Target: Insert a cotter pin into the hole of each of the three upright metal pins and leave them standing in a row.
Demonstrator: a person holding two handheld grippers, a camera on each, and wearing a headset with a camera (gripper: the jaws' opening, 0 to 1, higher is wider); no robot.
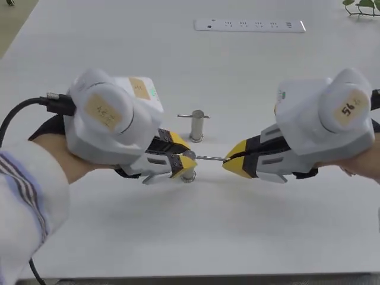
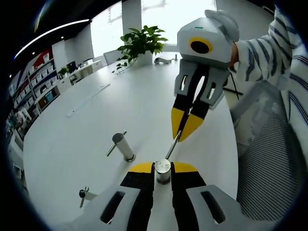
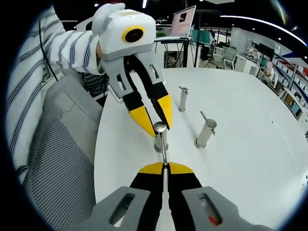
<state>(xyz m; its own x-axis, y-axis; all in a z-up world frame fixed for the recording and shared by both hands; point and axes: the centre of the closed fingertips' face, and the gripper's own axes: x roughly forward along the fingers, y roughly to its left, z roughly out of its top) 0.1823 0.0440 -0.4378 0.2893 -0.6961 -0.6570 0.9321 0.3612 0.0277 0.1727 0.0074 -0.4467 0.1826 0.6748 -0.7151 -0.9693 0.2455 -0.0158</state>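
Note:
My left gripper [image 1: 185,162] [image 2: 163,167] is shut on an upright metal pin [image 1: 189,176] [image 2: 163,171] [image 3: 160,136] standing on the white table. My right gripper [image 1: 228,161] [image 3: 164,166] is shut on a thin cotter pin [image 1: 209,158] [image 2: 172,144] [image 3: 164,149], whose tip meets the top of that metal pin. The two grippers face each other a few centimetres apart. A second metal pin [image 1: 196,126] [image 2: 124,147] [image 3: 206,132] stands just behind with a cotter pin through its top. A third metal pin [image 2: 86,195] [image 3: 183,98], also with a cotter pin in it, stands further along.
A white power strip [image 1: 249,25] lies at the far side of the table [image 1: 196,231]. A black cable [image 1: 18,116] runs off the left gripper. A potted plant [image 2: 142,43] stands at the table's far end. A mesh chair [image 2: 269,159] is beside the table.

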